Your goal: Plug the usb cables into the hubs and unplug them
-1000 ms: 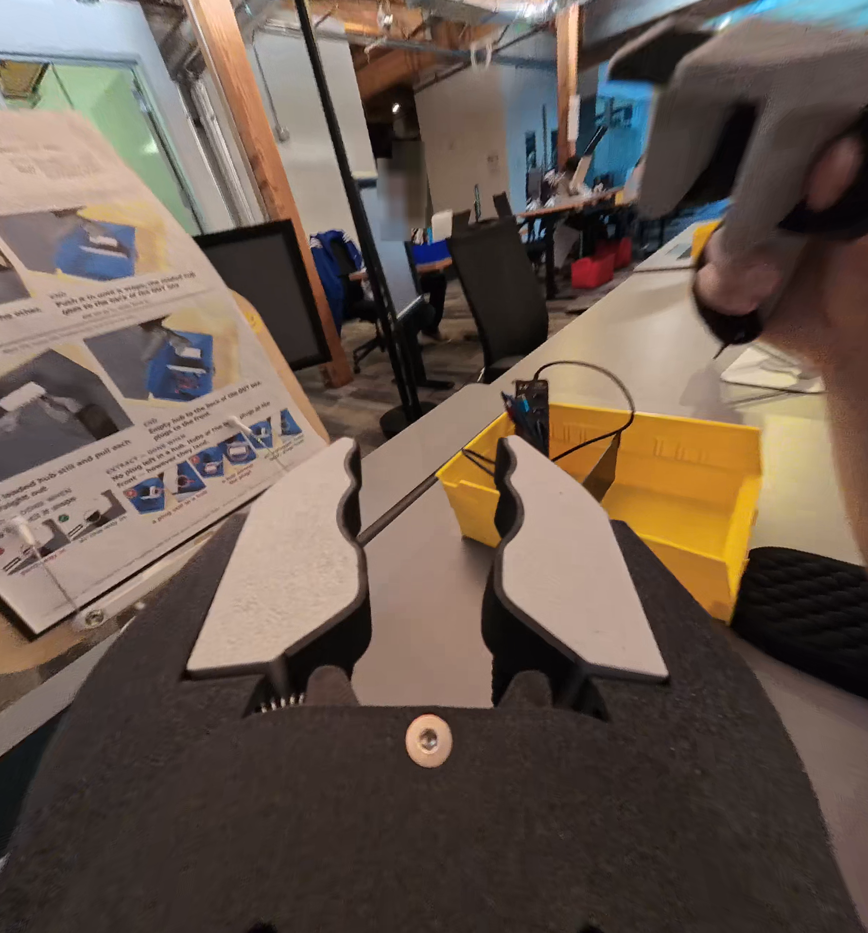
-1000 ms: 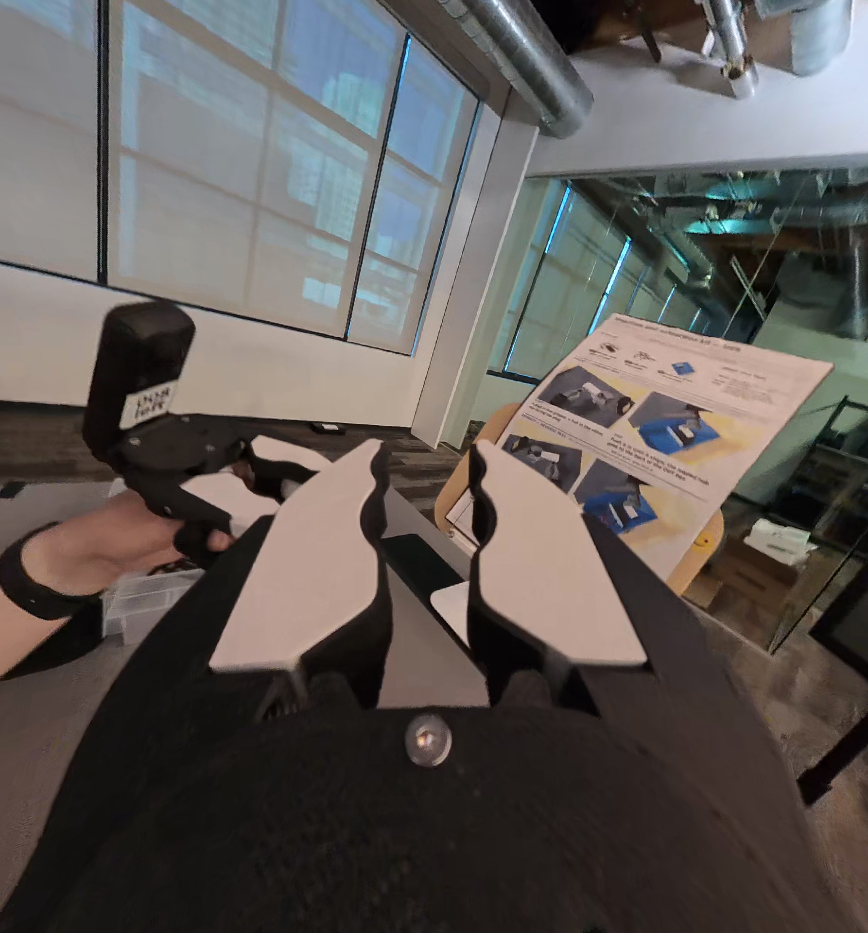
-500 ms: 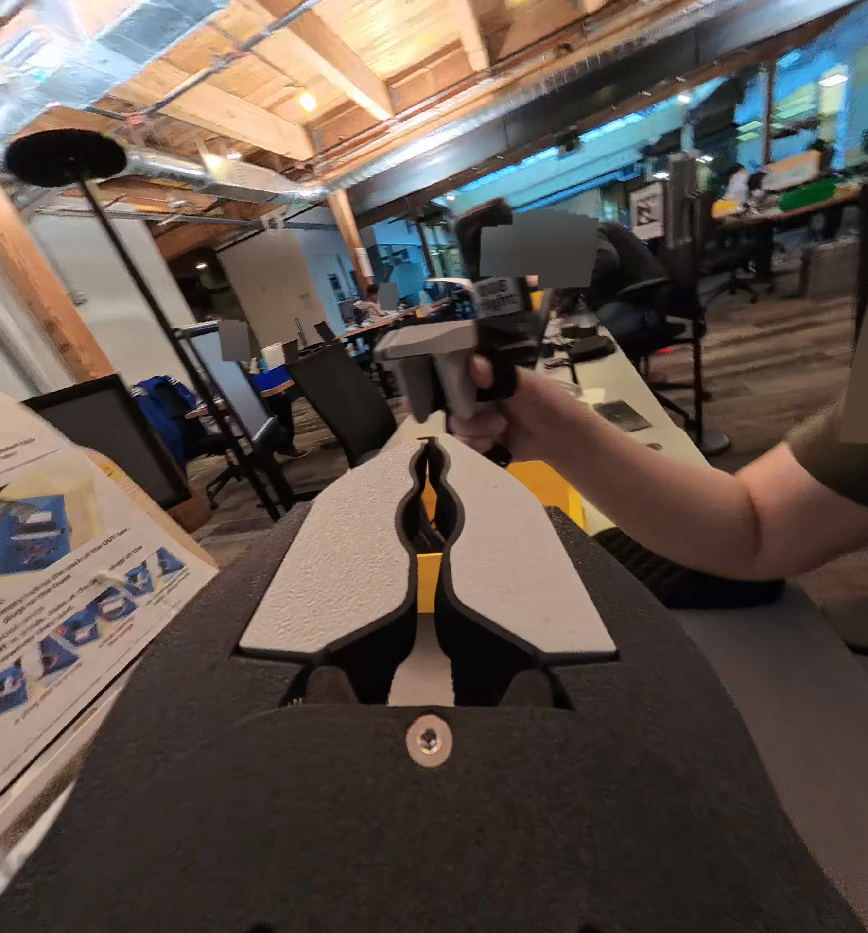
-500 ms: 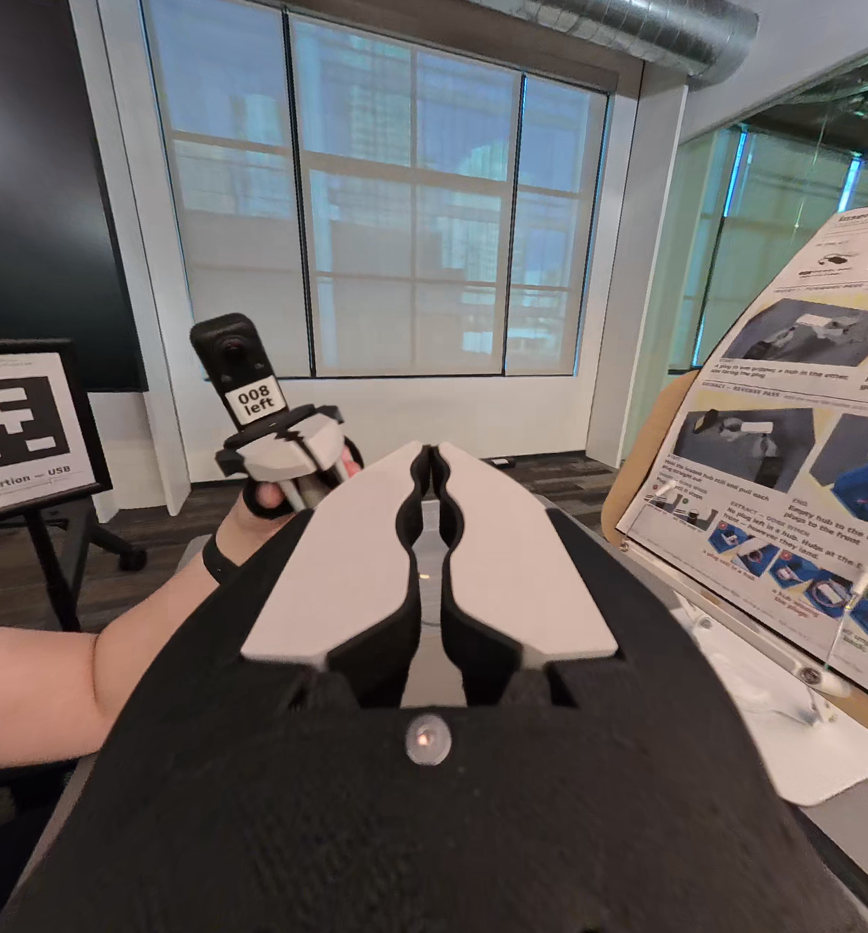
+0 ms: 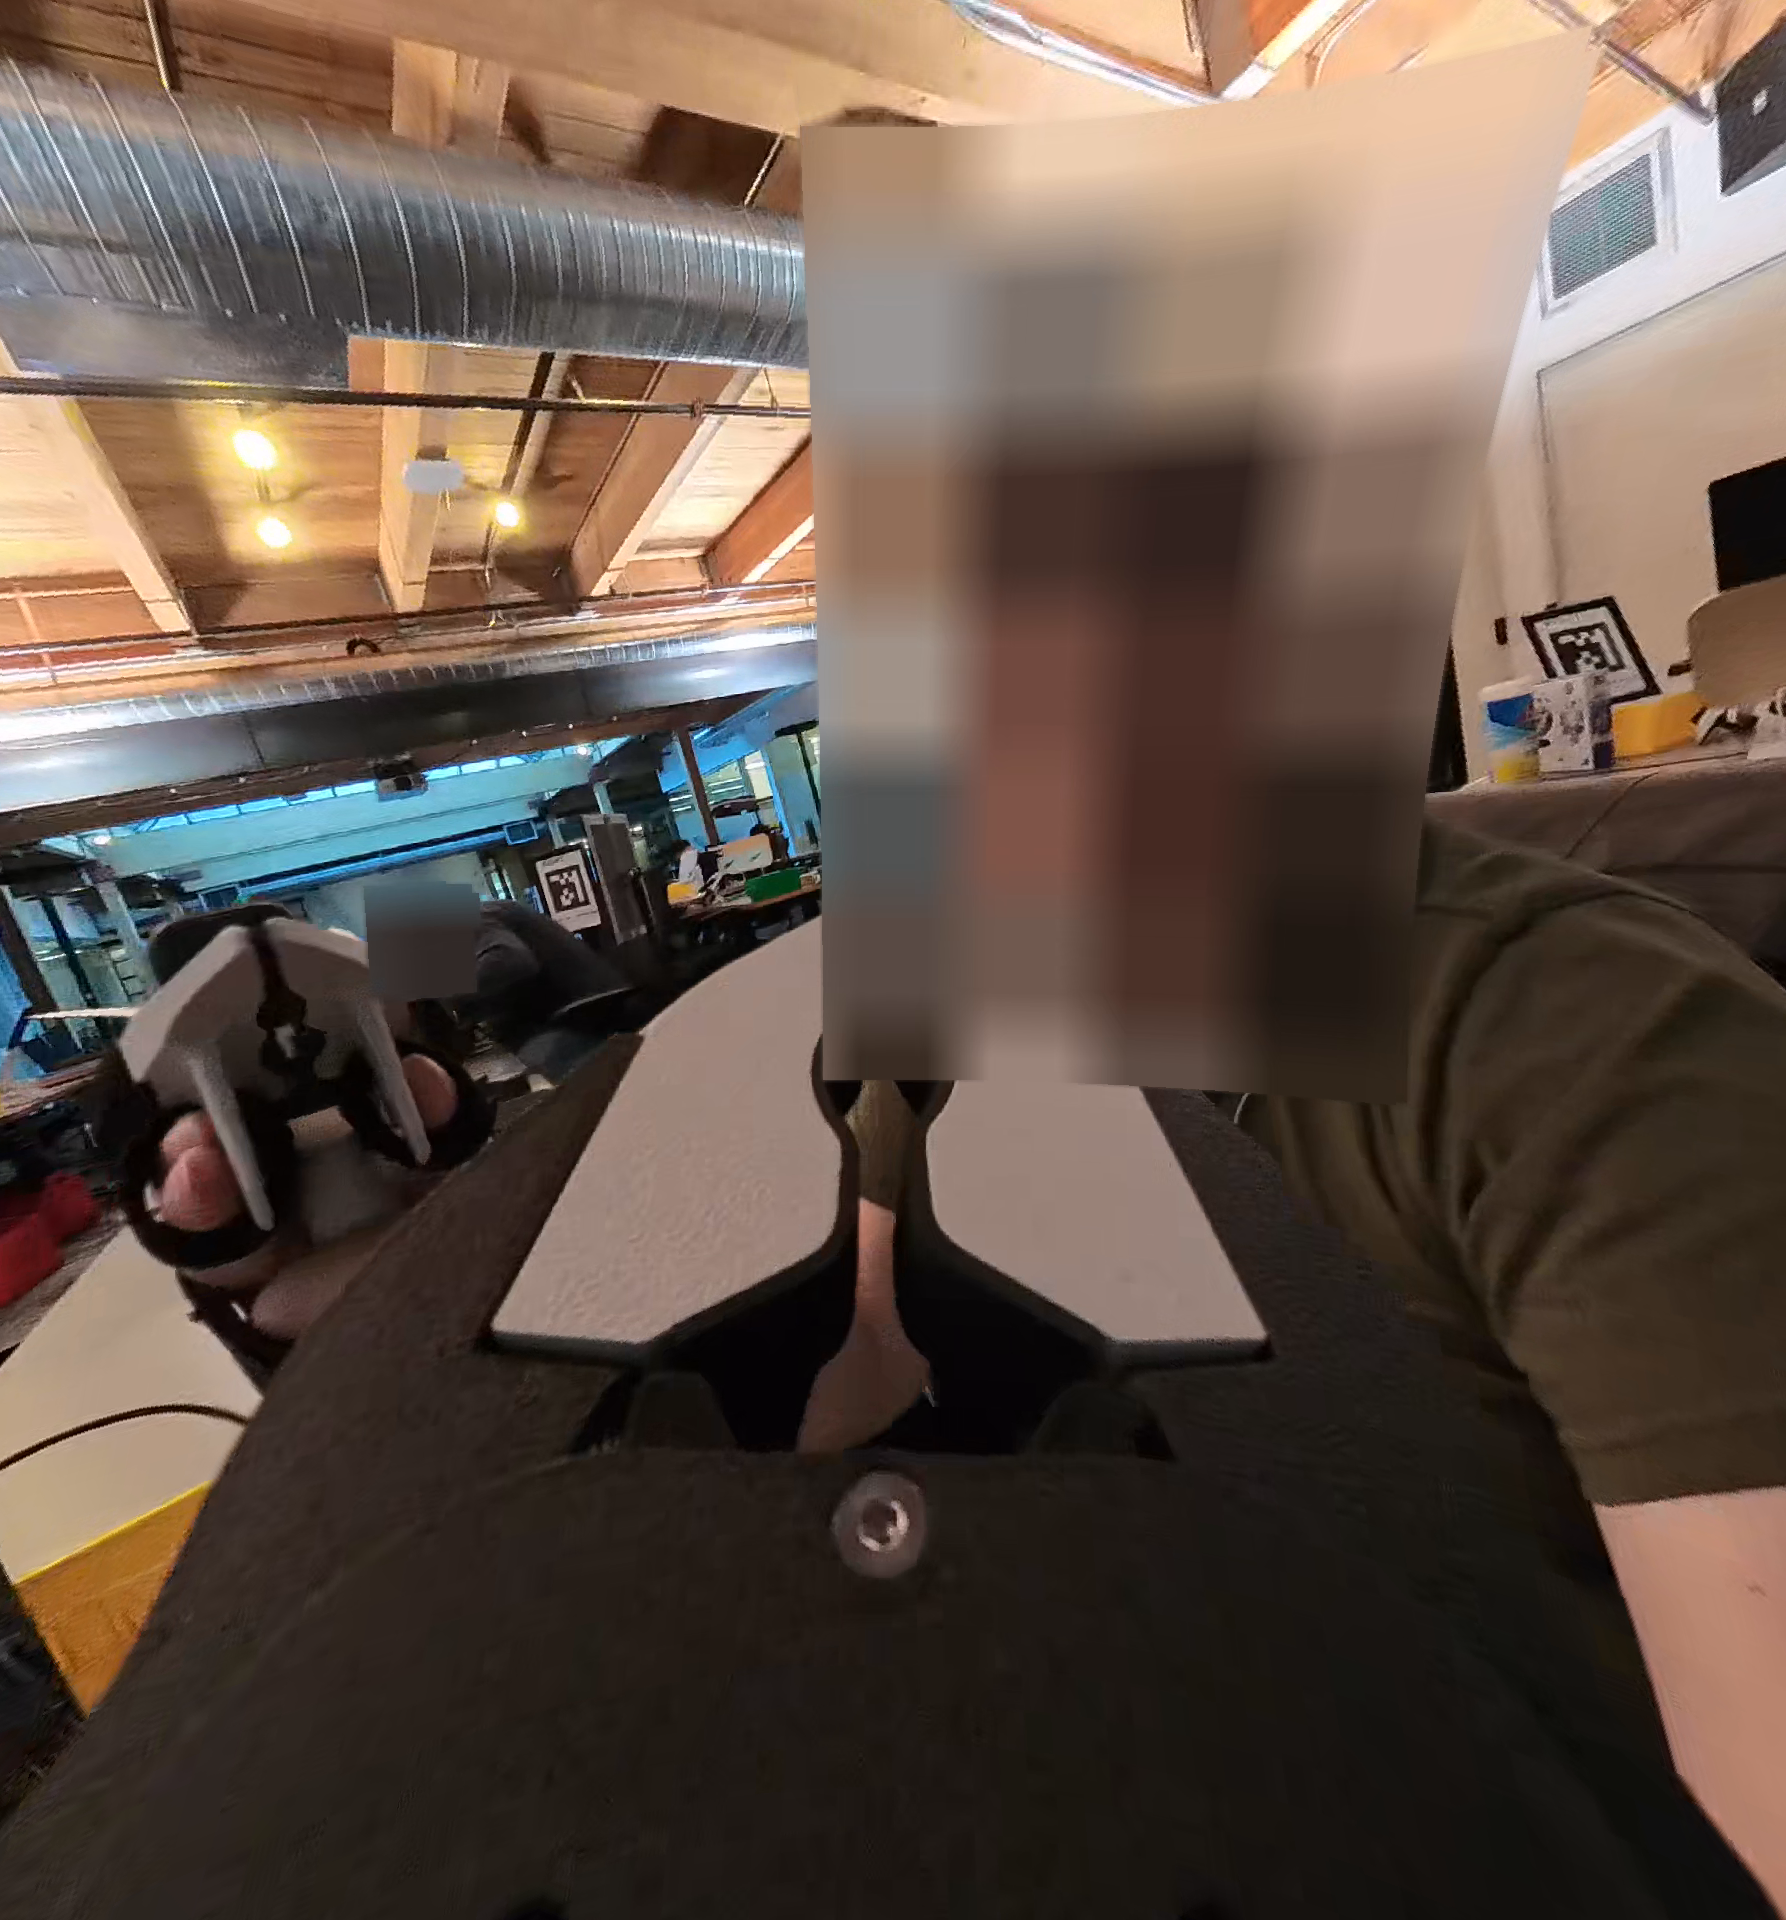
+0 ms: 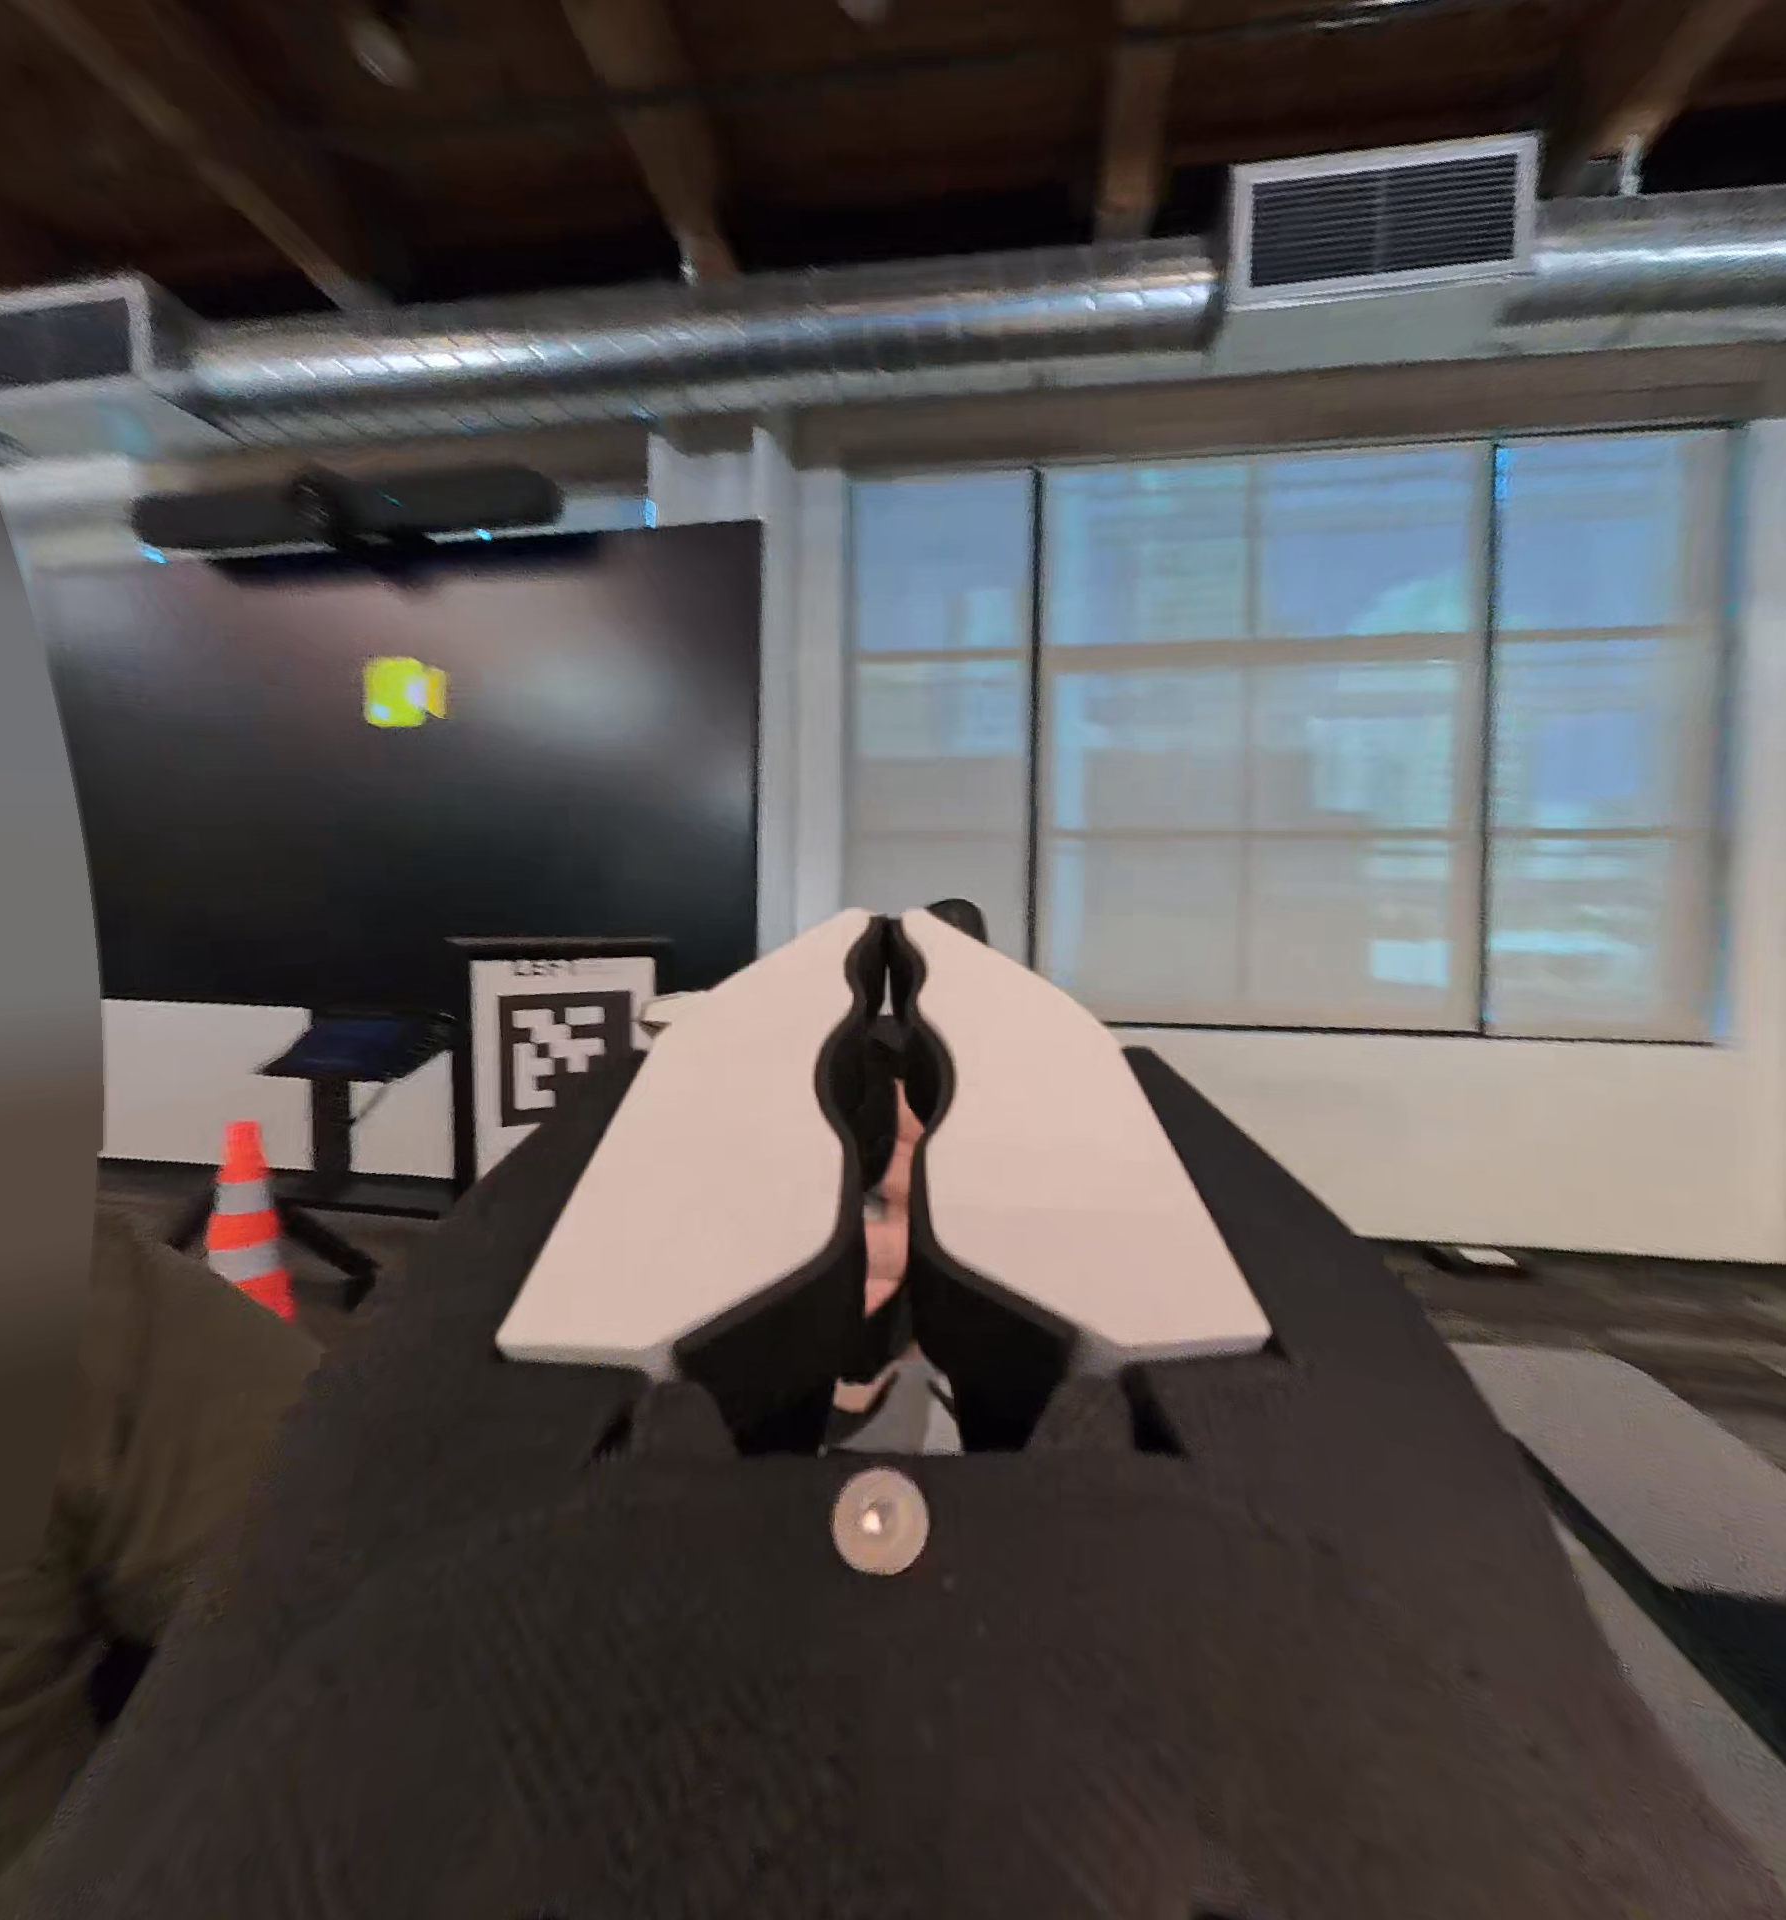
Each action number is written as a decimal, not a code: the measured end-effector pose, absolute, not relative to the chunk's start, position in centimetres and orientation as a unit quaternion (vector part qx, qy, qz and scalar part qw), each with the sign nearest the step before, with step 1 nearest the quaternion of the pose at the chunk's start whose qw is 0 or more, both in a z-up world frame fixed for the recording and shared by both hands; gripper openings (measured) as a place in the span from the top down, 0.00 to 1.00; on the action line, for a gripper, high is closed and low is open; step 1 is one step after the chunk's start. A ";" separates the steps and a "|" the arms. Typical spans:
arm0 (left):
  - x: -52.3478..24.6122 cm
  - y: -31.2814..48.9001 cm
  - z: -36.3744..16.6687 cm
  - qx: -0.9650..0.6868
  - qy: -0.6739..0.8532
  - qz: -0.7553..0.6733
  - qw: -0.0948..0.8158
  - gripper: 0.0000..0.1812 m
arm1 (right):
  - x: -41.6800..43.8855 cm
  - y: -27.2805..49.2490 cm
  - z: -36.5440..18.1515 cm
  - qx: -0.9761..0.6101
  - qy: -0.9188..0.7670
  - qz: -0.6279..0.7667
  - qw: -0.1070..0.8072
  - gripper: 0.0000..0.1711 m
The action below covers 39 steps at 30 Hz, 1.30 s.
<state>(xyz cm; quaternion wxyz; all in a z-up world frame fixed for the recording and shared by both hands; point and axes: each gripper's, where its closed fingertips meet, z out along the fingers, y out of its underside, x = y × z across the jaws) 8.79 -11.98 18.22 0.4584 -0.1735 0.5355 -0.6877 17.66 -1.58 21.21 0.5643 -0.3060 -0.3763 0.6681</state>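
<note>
I'm seeing only a black cable [image 5: 58, 1429] over the yellow bin [image 5: 89, 1590]. Right gripper [image 6: 887, 935] is pressing together, empty; left gripper [image 5: 884, 1132] probably nearly closed.

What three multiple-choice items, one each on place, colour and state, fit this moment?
1. The orange cone stands: A on a table; B on the floor, left of the marker board; C on a window sill.
2. The person's sleeve is: A red; B white; C olive green.
3. The right gripper has its jaws: A shut, empty; B wide open; C shut on a cable.
B: its base sits on the floor beside the board. C: olive fabric covers the arm. A: tips meet, nothing clamped.
</note>
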 end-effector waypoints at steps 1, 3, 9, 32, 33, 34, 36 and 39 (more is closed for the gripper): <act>8.9 -11.9 18.0 -0.179 0.537 -0.685 0.459 1.00 | 17.6 -1.6 21.1 -0.301 -0.377 0.677 0.556 1.00; 9.3 -11.8 17.6 -0.193 0.541 -0.674 0.464 1.00 | 17.4 -1.5 20.7 -0.303 -0.379 0.691 0.537 1.00; 9.7 -12.5 16.8 -0.229 0.555 -0.639 0.480 1.00 | 16.3 -1.6 19.5 -0.305 -0.401 0.714 0.486 1.00; -11.3 1.8 8.8 -0.703 0.270 -0.280 0.595 0.98 | 17.2 -4.2 18.9 -0.266 -0.473 0.705 0.457 0.99; -11.6 2.2 7.6 -0.722 0.274 -0.267 0.577 0.98 | 17.0 -3.8 18.7 -0.279 -0.475 0.691 0.467 1.00; -11.6 2.4 6.5 -0.737 0.283 -0.254 0.559 0.98 | 16.7 -3.5 18.4 -0.290 -0.480 0.679 0.474 1.00; -11.0 2.2 5.2 -0.746 0.307 -0.247 0.537 0.98 | 16.4 -3.5 17.8 -0.305 -0.494 0.672 0.460 0.98; -10.0 1.6 4.1 -0.751 0.336 -0.209 0.528 0.92 | 16.4 -3.2 17.7 -0.318 -0.487 0.684 0.440 0.89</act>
